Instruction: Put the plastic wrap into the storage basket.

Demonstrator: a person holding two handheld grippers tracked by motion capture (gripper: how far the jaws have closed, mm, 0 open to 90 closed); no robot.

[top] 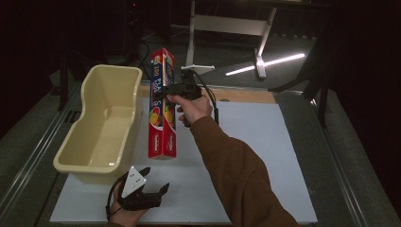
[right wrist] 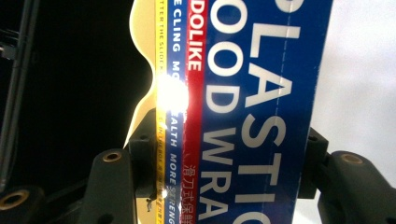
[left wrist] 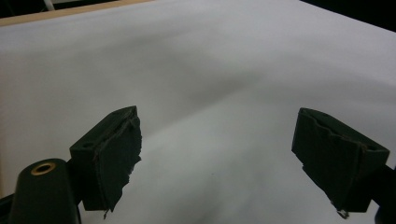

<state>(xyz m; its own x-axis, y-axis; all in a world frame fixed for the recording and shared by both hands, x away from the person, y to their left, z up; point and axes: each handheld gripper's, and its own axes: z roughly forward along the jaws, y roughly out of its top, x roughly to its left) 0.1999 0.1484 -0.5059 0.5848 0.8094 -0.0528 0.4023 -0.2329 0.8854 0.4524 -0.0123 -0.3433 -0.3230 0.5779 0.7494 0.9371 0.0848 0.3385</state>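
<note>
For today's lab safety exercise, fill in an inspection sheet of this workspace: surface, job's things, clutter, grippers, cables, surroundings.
Surface: white board on the table, bare around the things.
Job's things: plastic wrap box beside a cream tub, which looks empty.
Clutter: nothing seen.
Grippers: right gripper clamps the box across its width; left gripper is open over bare board, holding nothing.
Cables: black cable trails from the right gripper.
Surroundings: dark room, white desk frame on the floor behind, bright light strip.
</note>
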